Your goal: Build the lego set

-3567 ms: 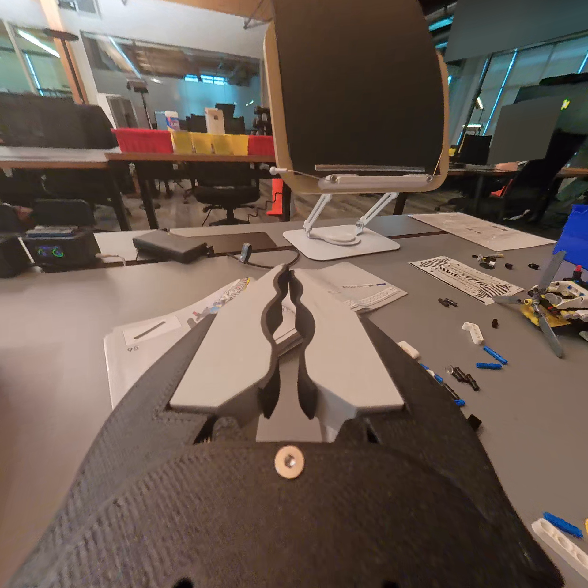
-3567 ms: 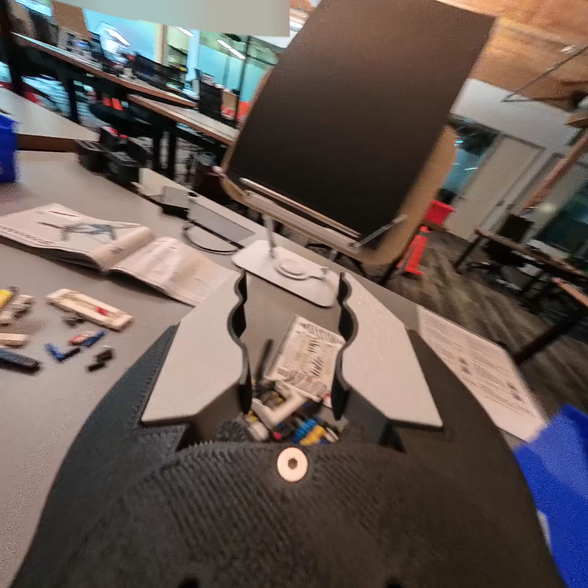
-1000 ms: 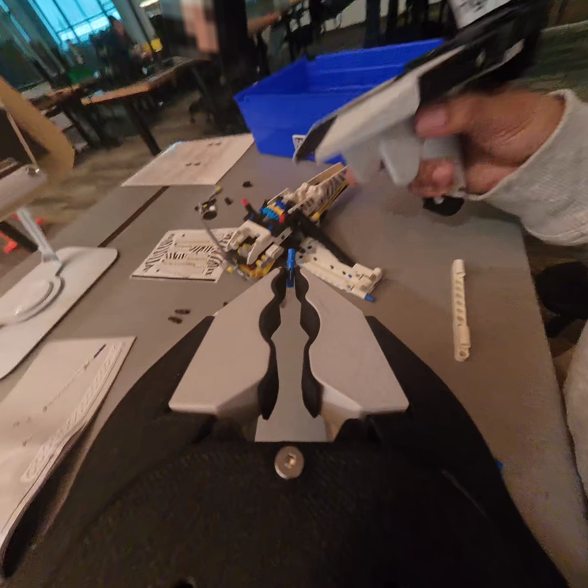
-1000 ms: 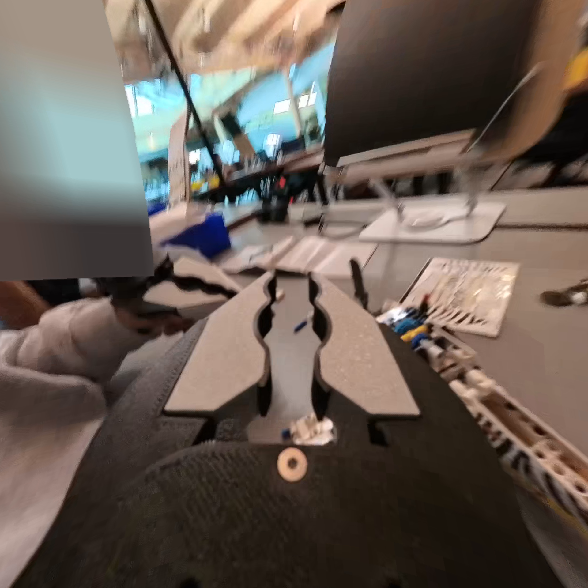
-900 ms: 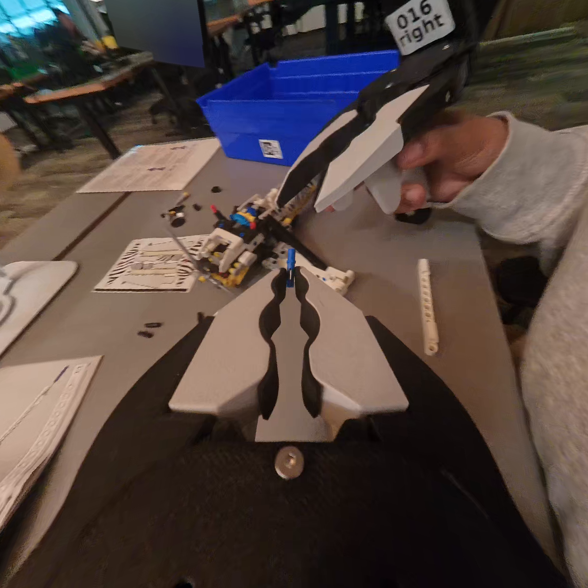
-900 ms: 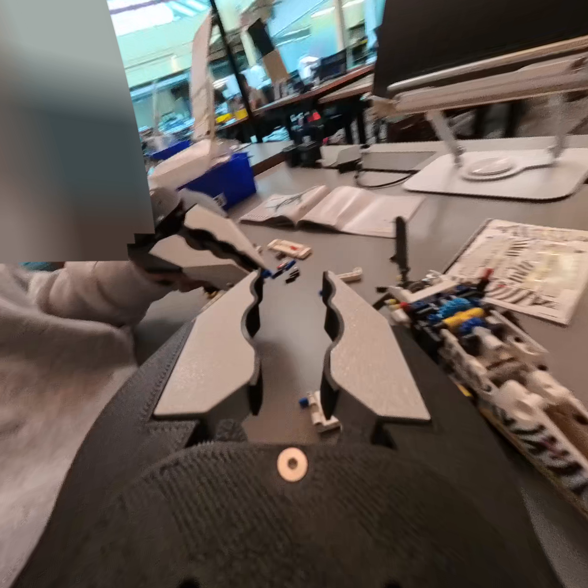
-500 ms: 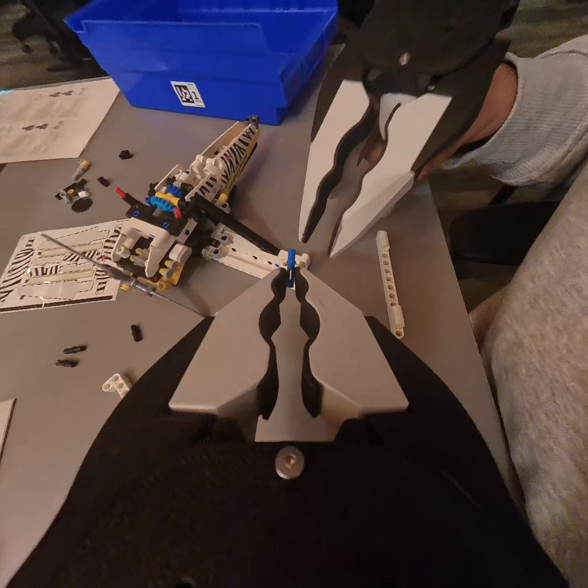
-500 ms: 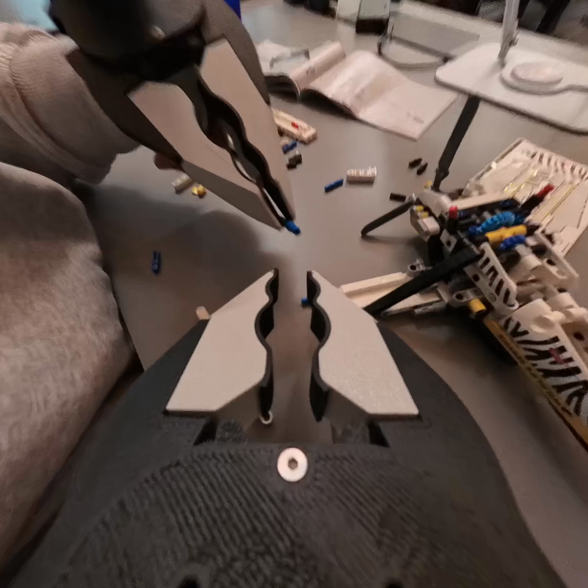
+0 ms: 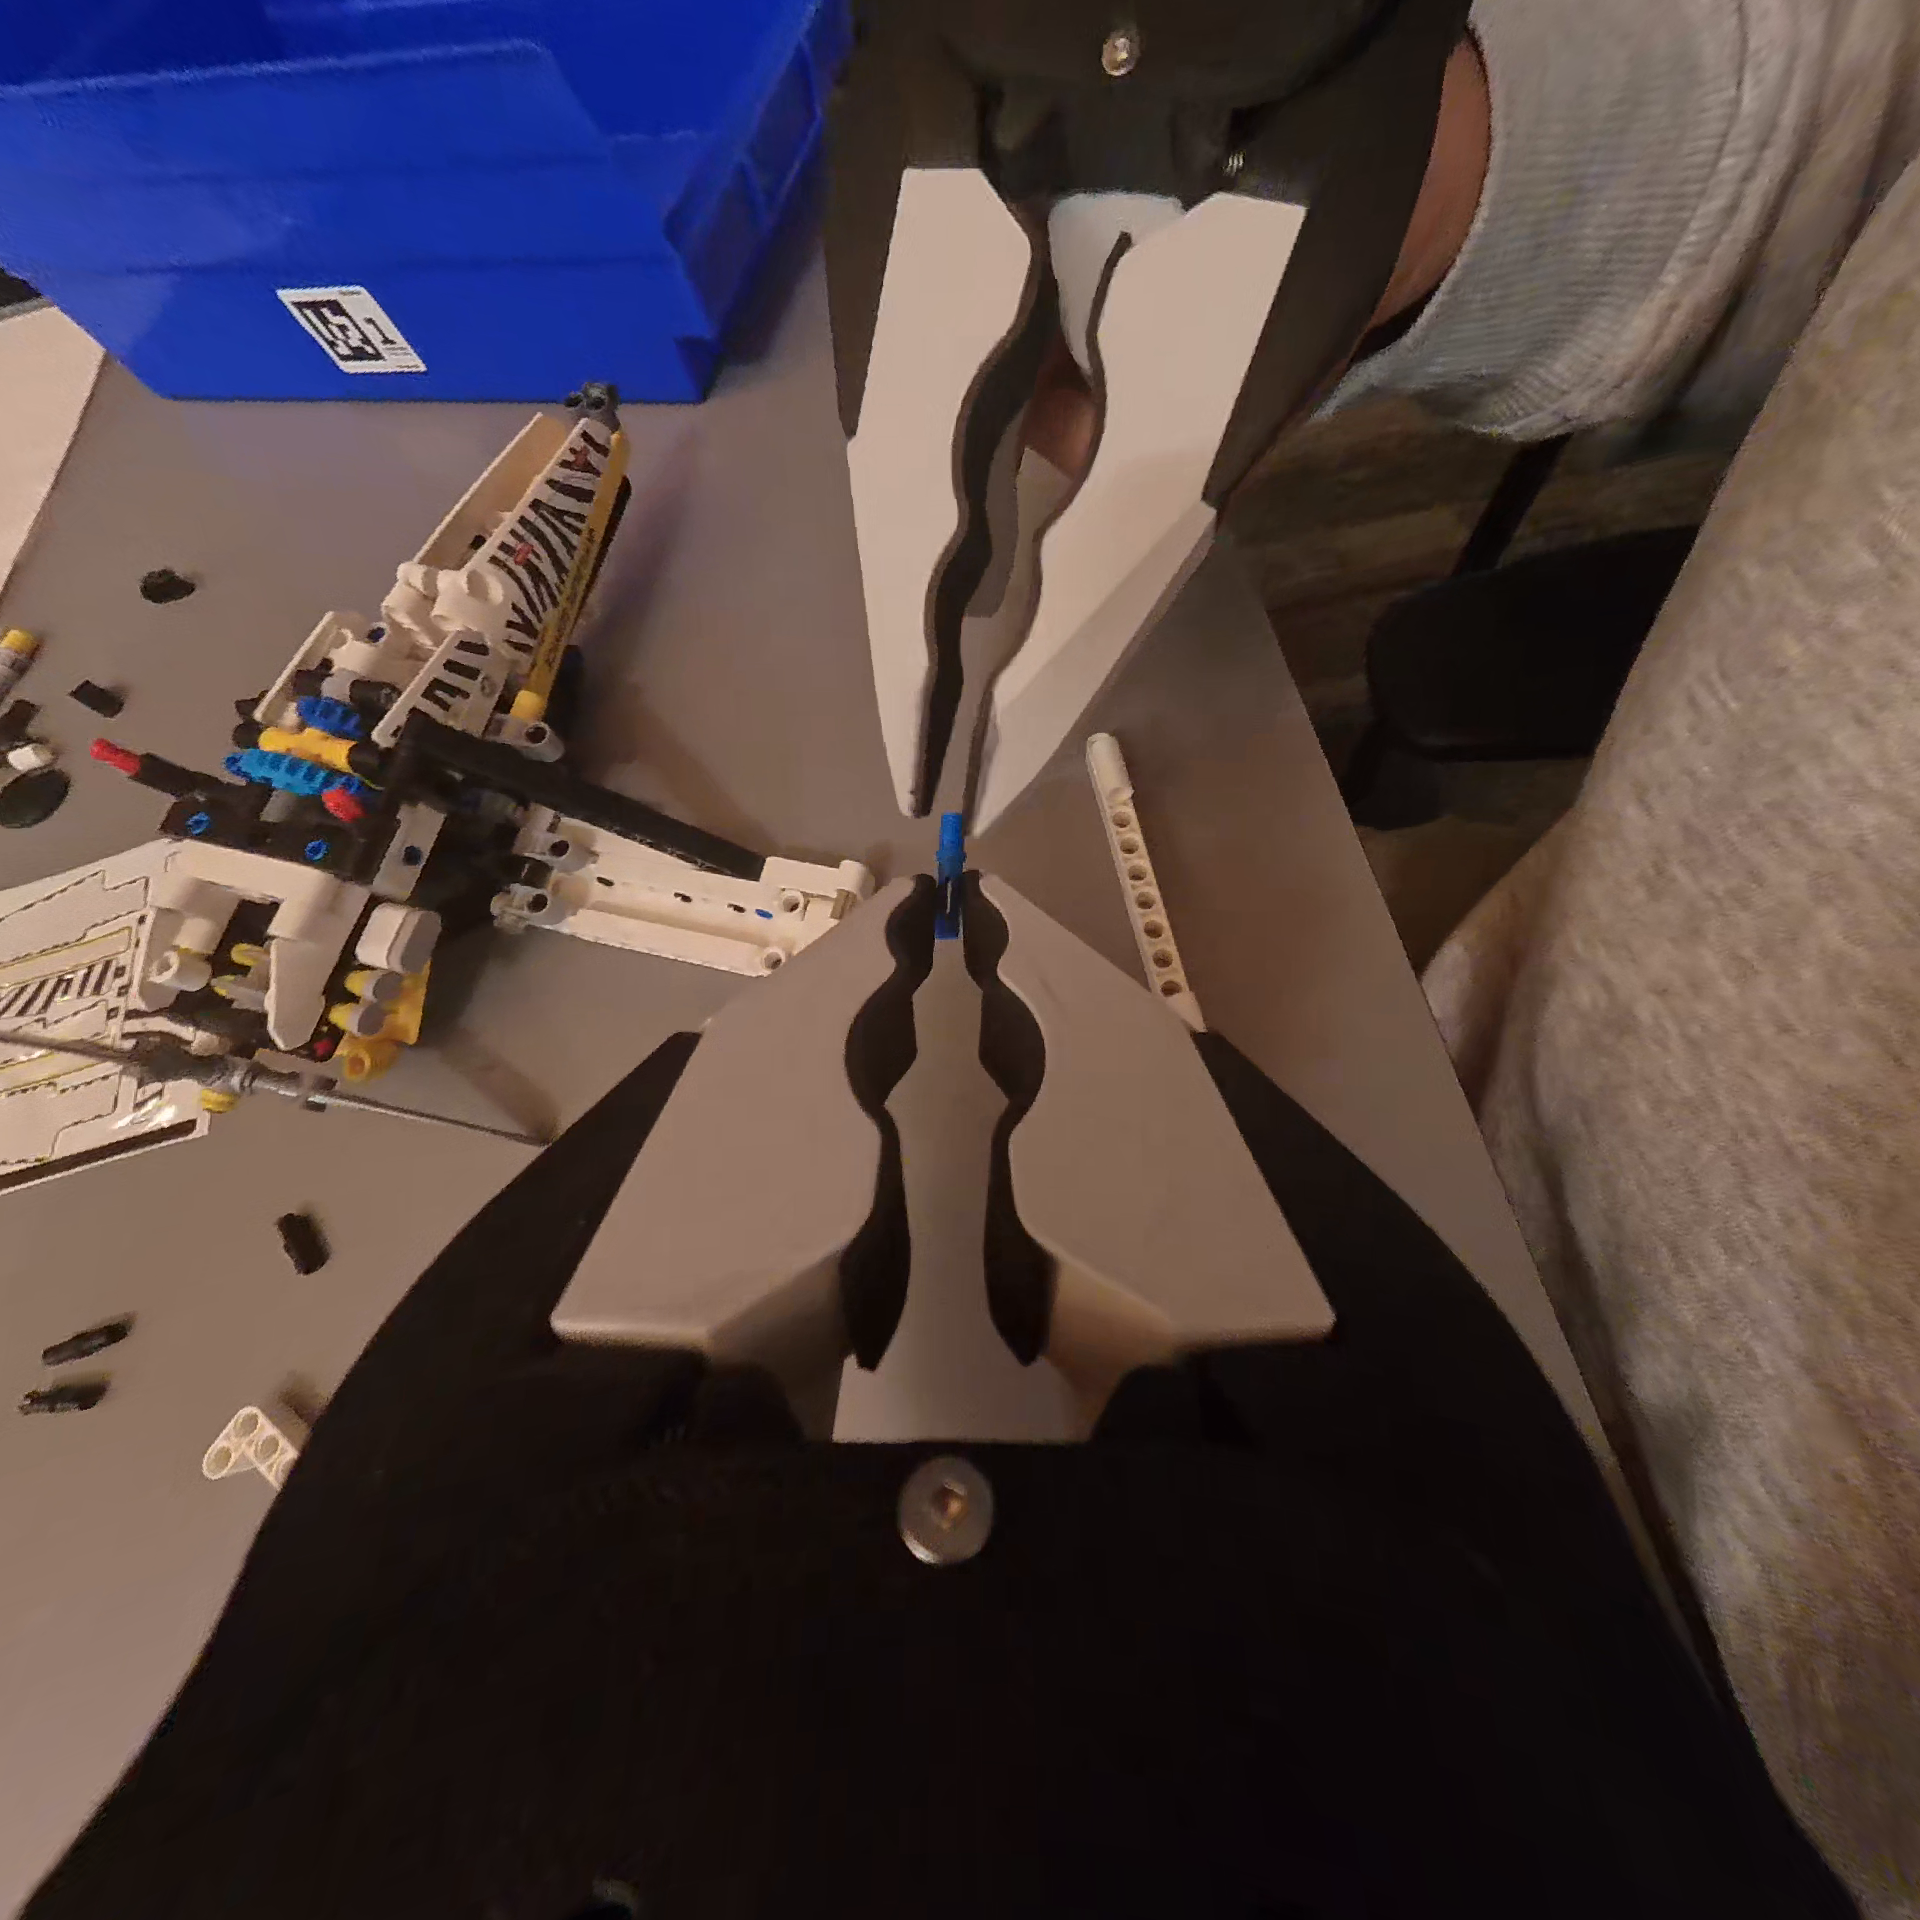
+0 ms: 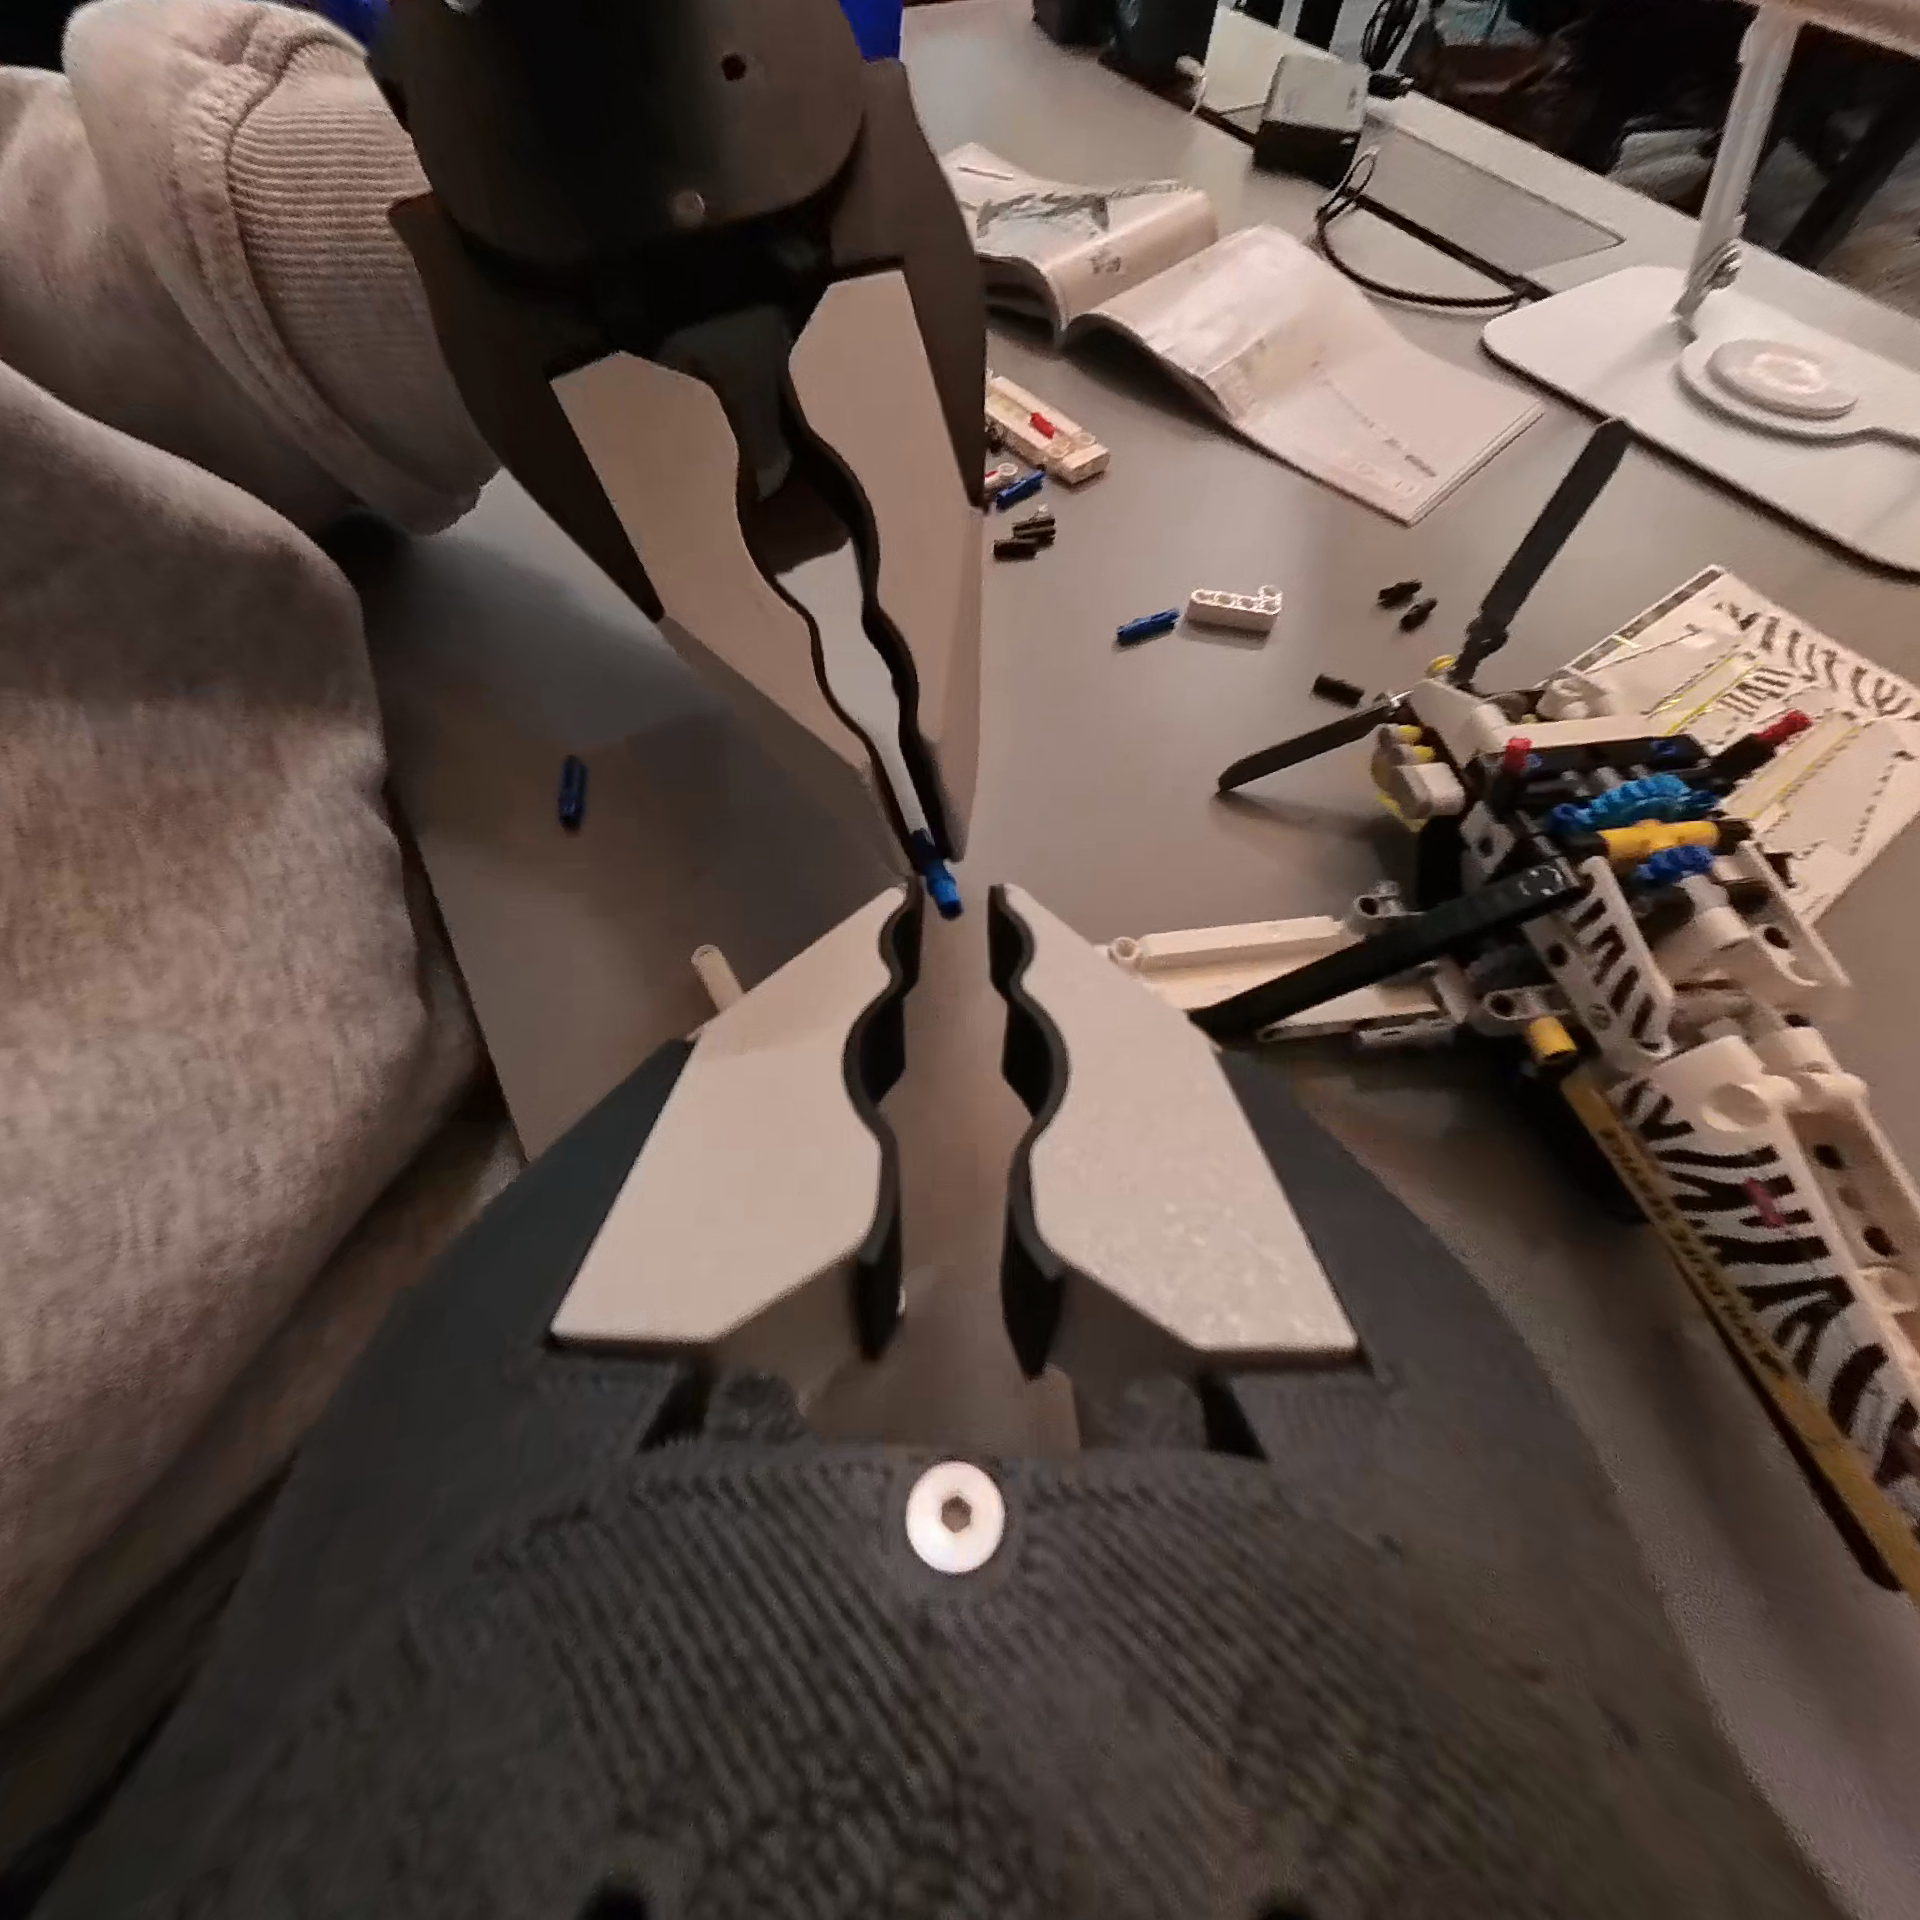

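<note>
Two grippers meet tip to tip at frame centre: my left gripper [image 9: 945, 883] pinches a small blue pin [image 9: 949, 858] at its fingertips, while my right gripper [image 10: 954, 896], jaws slightly parted and empty, points at it. The half-built zebra-striped lego model [image 9: 416, 769] lies on the grey table [image 9: 727, 540] at left, below a blue bin [image 9: 416, 156].
</note>
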Demonstrator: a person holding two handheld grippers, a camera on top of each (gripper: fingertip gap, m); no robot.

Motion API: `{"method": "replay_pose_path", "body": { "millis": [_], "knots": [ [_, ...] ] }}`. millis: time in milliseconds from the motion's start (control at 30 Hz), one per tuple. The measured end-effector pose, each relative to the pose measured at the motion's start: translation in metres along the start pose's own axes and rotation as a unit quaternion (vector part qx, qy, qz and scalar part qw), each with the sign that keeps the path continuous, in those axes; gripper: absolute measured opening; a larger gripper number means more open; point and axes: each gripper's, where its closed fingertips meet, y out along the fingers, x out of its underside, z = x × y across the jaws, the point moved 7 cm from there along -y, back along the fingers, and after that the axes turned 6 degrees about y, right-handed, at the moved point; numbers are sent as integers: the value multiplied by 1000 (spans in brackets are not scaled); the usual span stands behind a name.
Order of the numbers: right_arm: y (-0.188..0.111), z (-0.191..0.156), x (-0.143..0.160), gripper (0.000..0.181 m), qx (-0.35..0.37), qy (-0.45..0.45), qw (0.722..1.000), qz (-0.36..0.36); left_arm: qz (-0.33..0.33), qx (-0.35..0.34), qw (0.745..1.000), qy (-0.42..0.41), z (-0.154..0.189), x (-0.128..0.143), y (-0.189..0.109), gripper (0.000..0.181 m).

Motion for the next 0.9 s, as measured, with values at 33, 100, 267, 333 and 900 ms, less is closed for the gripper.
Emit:
{"method": "replay_pose_path", "body": {
  "millis": [33, 100, 267, 333, 900],
  "knots": [
    [-1, -1, 1, 6, -3, -2, 1000, -3, -2, 1, 1000, 2, 1, 0, 1, 2],
    [-2, -3, 4, 3, -5, -8, 1000, -14, -4, 7, 1000, 4, 3, -1, 4, 2],
    [-3, -8, 14, 2, -9, -17, 999, -43, 1, 27, 1000, 0, 8, -5, 9, 1],
    [-4, -9, 16, 2, -4, -20, 999, -44, 2, 28, 1000, 3, 10, -6, 11, 1],
    [-14, -13, 22, 4, -6, -49, 998, -35, 30, 50, 998, -8, 14, -11, 17, 1]
  ]
}}
